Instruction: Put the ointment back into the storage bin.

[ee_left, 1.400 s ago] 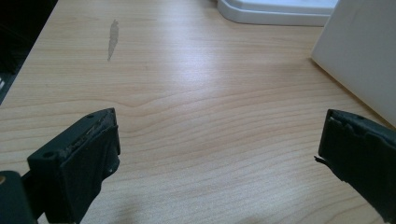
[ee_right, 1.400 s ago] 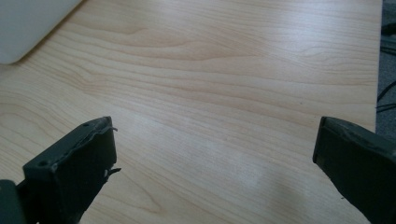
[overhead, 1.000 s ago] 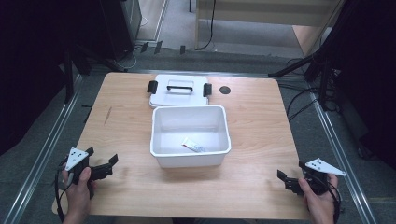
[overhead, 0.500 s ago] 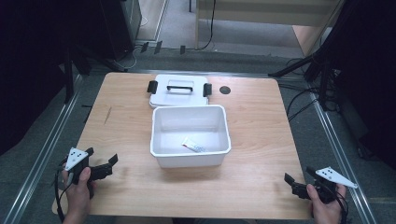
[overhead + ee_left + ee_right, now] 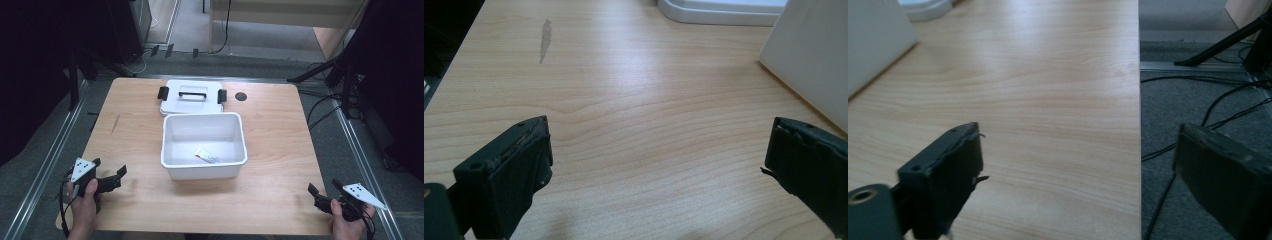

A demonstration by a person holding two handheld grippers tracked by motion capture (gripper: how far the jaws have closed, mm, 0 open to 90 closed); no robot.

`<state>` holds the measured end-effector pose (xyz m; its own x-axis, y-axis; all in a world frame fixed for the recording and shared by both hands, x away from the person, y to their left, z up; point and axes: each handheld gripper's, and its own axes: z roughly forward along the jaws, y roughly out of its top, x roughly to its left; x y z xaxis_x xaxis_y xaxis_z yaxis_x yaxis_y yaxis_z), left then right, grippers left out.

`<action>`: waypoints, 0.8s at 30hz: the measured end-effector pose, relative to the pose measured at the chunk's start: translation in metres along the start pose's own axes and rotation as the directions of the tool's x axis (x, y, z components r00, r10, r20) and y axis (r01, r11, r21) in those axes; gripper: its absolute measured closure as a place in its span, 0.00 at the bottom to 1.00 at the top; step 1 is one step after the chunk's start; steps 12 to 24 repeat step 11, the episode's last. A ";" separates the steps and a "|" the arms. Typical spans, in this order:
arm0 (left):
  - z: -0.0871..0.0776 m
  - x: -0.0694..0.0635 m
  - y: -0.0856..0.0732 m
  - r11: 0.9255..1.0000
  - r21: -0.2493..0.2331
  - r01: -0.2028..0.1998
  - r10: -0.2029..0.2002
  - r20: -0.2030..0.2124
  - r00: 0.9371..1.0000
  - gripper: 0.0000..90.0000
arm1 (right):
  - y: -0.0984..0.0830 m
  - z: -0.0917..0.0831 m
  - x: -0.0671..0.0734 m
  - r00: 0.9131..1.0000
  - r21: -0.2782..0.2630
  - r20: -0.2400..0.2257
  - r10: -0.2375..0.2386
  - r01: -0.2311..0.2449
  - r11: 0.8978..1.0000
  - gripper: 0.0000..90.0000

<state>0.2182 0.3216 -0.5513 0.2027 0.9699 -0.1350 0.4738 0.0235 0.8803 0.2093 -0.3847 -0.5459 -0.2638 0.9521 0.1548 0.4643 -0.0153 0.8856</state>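
Bin (image 5: 204,150), white and open-topped, sits mid-worktop (image 5: 270,130); its lid (image 5: 192,96), with black clips and a handle, lies flat just beyond the far wall, touching or nearly so. Inside the bin, on the floor toward the near wall, lies one small packet (image 5: 207,156), white with a red end; long axis runs roughly left-far to right-near. Any print on it is too small to read; I see no brand or label elsewhere.

I hold my left gripper (image 5: 112,181) at the near-left corner, fingers (image 5: 506,175) spread wide, nothing between them. In the left gripper view the bin's white wall (image 5: 809,55) stands ahead to the right.

My right gripper (image 5: 320,198) is at the near-right edge, fingers (image 5: 945,172) also wide and empty, one of them out over the floor beyond the worktop edge.

Judgement: the bin lies far and inward from both grippers; the left looks somewhat nearer. The packet is closer to the bin's near wall, so a reach must clear that wall first.
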 end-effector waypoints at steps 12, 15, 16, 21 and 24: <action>0.000 0.000 0.000 1.000 0.003 0.000 0.000 -0.003 1.000 0.00 | 0.001 0.005 0.007 0.999 0.028 0.026 -0.031 0.031 0.999 0.04; 0.000 0.000 0.000 1.000 0.003 0.000 0.000 -0.003 1.000 0.00 | 0.001 0.005 0.007 0.999 0.028 0.026 -0.031 0.031 0.999 0.04; 0.000 0.000 0.000 1.000 0.003 0.000 0.000 -0.003 1.000 0.00 | 0.001 0.005 0.007 0.999 0.028 0.026 -0.031 0.031 0.999 0.04; 0.000 0.000 0.000 1.000 0.003 0.000 0.000 -0.003 1.000 0.00 | 0.001 0.005 0.007 0.999 0.028 0.026 -0.031 0.031 0.999 0.04; 0.000 0.000 0.000 1.000 0.003 0.000 0.000 -0.003 1.000 0.00 | 0.001 0.005 0.007 0.999 0.028 0.026 -0.031 0.031 0.999 0.04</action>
